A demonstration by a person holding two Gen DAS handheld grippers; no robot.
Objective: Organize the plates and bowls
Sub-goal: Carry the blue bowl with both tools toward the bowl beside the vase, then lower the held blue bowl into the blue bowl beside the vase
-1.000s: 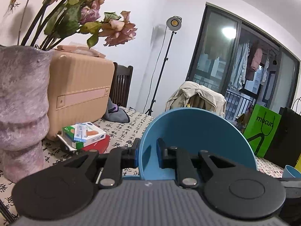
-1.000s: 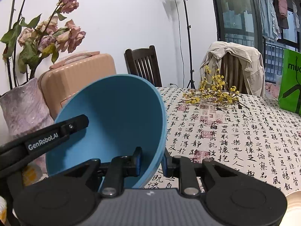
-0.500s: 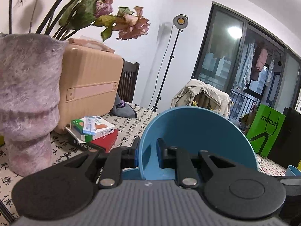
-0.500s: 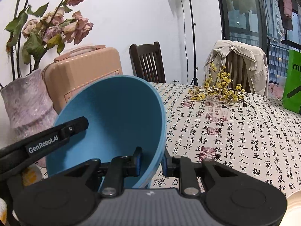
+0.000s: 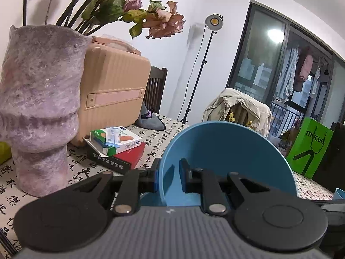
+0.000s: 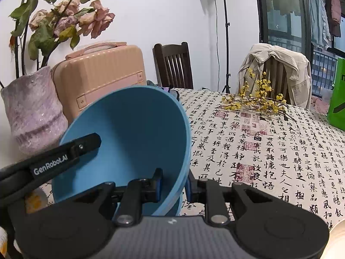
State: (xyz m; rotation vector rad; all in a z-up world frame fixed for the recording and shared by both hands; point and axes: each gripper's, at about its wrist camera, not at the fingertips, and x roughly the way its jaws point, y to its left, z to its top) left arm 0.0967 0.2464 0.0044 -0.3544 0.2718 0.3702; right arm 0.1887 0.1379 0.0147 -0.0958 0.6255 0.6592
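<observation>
The vase [image 5: 38, 108] is looming closer now, and I am holding the blue bowl [image 6: 129, 142] with each hand-held gripper clamped on its rim, not yet setting it on the tabletop [image 6: 280, 151].

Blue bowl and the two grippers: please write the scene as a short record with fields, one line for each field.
held object: blue bowl, tilted, off the table
left gripper: shut on the bowl's rim, one finger inside, one outside
right gripper: shut on the opposite side of the rim
surface: table with a cloth printed in calligraphy
near the bowl: purple vase with dried flowers, pink suitcase, stack of boxes
further back: yellow flower branch, green bag
</observation>
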